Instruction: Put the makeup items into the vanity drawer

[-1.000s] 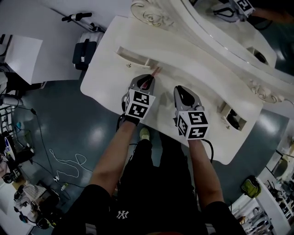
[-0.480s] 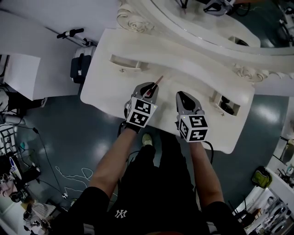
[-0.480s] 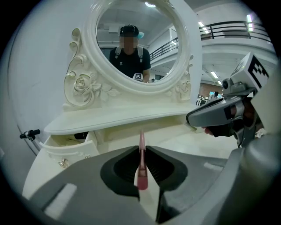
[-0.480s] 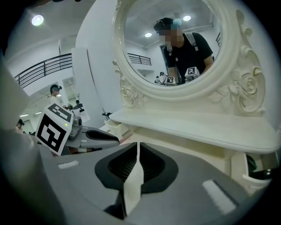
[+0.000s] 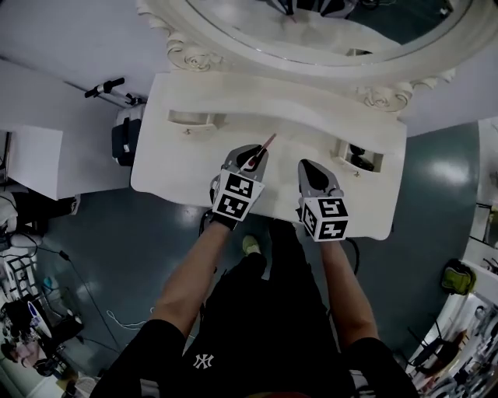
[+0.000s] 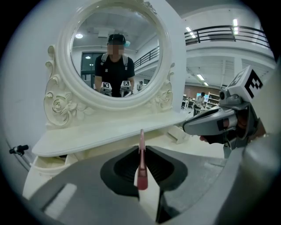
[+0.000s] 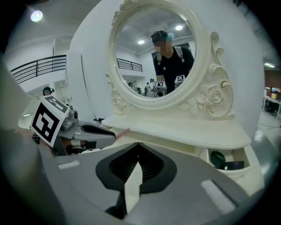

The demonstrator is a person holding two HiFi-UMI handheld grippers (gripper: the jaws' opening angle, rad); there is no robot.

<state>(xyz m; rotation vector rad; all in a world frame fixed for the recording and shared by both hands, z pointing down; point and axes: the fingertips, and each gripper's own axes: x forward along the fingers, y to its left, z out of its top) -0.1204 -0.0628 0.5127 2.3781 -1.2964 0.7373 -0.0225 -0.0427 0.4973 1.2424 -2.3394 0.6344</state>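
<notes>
Plainly, the left tool (image 5: 254, 154) pinched a slim pink makeup pencil (image 6: 141, 165) (thicker and redder at its near end) over the cream worktop (image 5: 179, 167), while the right tool (image 5: 313, 168) was clenched empty.

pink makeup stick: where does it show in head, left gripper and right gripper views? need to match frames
Head view: pink makeup stick at centre, poking out of the left hand-held gripper.
Left gripper view: lower centre, upright, clamped between the jaws.
Right gripper view: left of centre, only its tip shows.
Shared landmark: the oval mirror, top of every view.
</notes>
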